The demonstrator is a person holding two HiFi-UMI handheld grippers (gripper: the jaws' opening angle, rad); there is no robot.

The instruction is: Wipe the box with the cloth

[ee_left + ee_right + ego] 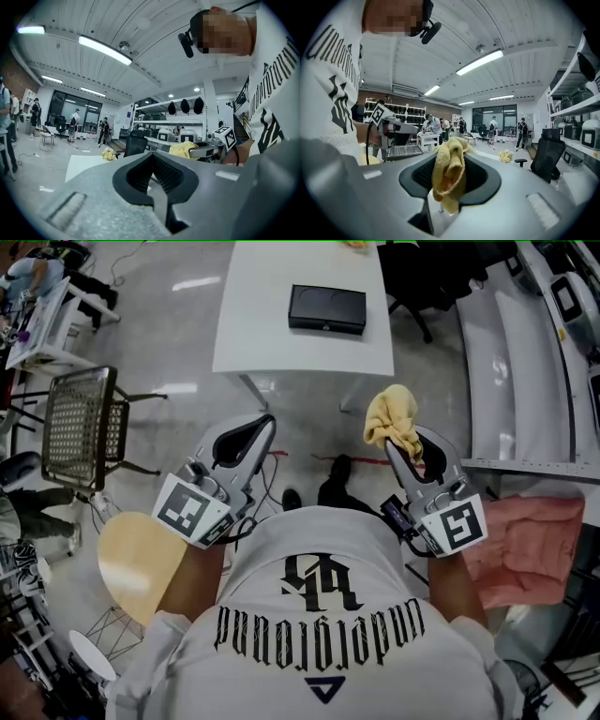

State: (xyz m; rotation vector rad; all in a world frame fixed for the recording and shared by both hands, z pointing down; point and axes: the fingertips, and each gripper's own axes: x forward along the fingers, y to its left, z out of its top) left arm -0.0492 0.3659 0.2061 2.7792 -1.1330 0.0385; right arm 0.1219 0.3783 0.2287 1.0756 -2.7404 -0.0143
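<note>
Right gripper is clamped on the bunched yellow cloth. Left gripper is closed and empty. Both hang over the floor, well apart from the black box lying on the white table ahead.

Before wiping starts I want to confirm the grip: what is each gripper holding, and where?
Right gripper: yellow cloth, pinched at a bunched fold near the jaw tips. Left gripper: shut, empty.

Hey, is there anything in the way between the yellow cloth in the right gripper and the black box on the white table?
Nothing visible does. Between the crumpled yellow cloth in the right gripper and the flat black rectangular box lie only floor and bare white table.
</note>
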